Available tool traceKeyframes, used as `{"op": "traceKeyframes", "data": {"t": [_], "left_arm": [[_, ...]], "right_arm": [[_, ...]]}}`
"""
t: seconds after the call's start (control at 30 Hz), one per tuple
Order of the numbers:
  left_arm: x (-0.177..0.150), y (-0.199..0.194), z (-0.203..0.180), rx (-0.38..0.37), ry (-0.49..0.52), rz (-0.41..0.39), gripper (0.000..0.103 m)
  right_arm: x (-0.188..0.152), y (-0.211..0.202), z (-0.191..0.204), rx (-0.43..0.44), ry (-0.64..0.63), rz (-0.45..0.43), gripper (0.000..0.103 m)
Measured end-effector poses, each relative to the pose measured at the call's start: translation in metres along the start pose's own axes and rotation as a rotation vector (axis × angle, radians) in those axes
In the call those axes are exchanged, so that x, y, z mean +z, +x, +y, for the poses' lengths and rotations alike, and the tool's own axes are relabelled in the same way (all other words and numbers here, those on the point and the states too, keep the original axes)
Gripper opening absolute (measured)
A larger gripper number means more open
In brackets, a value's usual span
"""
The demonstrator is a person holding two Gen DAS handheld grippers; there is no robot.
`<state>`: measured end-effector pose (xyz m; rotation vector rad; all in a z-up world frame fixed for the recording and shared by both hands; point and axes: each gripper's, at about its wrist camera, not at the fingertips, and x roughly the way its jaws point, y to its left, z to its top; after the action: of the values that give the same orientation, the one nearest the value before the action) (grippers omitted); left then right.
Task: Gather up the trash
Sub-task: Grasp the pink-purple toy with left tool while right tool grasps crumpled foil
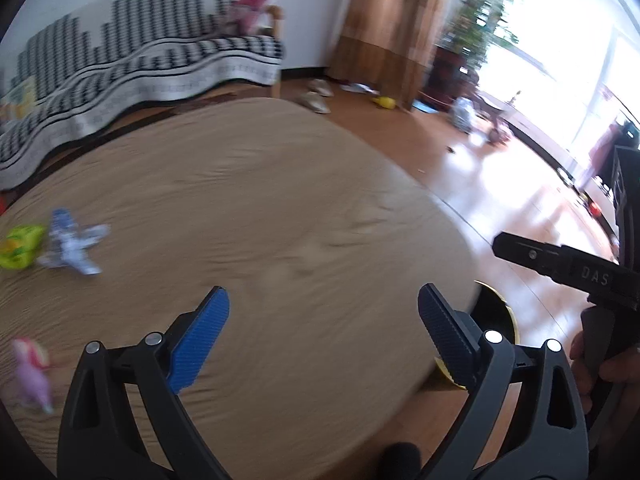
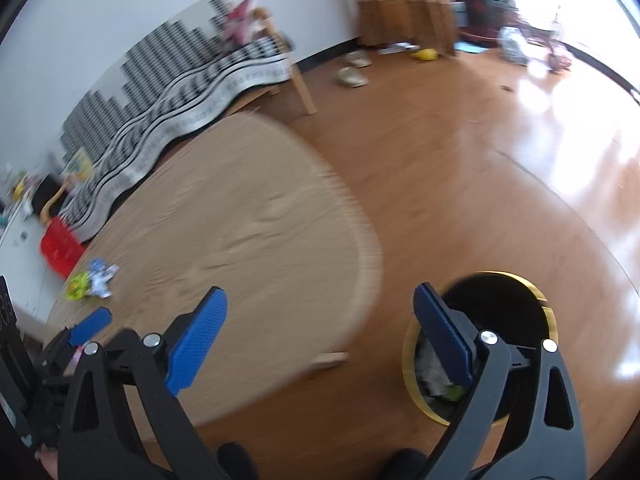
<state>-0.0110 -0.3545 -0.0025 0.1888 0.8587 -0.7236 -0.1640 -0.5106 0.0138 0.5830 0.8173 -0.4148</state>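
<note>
Left wrist view: the left claw (image 1: 323, 312) hangs spread and empty over the round worktop (image 1: 280, 200); a white-blue wrapper (image 1: 74, 248), a green wrapper (image 1: 18, 246) and a pink scrap (image 1: 30, 372) lie far to its left.

Right wrist view: the right claw (image 2: 320, 312) is spread, empty, its right finger above the bin (image 2: 480, 344) on the floor. Blur suggests fast motion; a hurried reach could push the light wrappers off the edge.

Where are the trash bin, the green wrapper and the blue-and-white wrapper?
trash bin (image 2: 546, 300): right wrist view, gold rim.
green wrapper (image 1: 18, 246): left wrist view, its middle.
blue-and-white wrapper (image 1: 72, 248): left wrist view, its crumpled middle.
</note>
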Motion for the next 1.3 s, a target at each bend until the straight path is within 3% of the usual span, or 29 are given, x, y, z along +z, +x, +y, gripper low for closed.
{"op": "traceKeyframes", "data": {"t": [0.3,0.53,0.67,0.8,0.93,1.23,1.3], "left_arm": [[-0.032,-0.060,0.156,0.208,-0.175,-0.022,0.093],[-0.066,-0.073,0.218,0.273,-0.216,0.020,0.093],[-0.080,-0.068,0.229,0.278,-0.232,0.055,0.093],[-0.087,-0.057,0.230,0.240,-0.237,0.096,0.093],[-0.092,-0.052,0.223,0.261,-0.200,0.109,0.093],[-0.098,-0.044,0.238,0.285,-0.211,0.122,0.089],[-0.097,-0.044,0.238,0.243,-0.204,0.122,0.071]], "right_arm": [[-0.013,0.062,0.179,0.176,-0.256,0.088,0.091],[-0.037,0.100,0.276,0.209,-0.451,0.115,0.091],[-0.048,0.126,0.312,0.191,-0.525,0.132,0.091],[-0.047,0.150,0.332,0.197,-0.533,0.142,0.090],[-0.045,0.169,0.349,0.207,-0.537,0.149,0.085],[-0.050,0.191,0.372,0.188,-0.572,0.156,0.061],[-0.052,0.192,0.375,0.182,-0.586,0.147,0.043]]}}
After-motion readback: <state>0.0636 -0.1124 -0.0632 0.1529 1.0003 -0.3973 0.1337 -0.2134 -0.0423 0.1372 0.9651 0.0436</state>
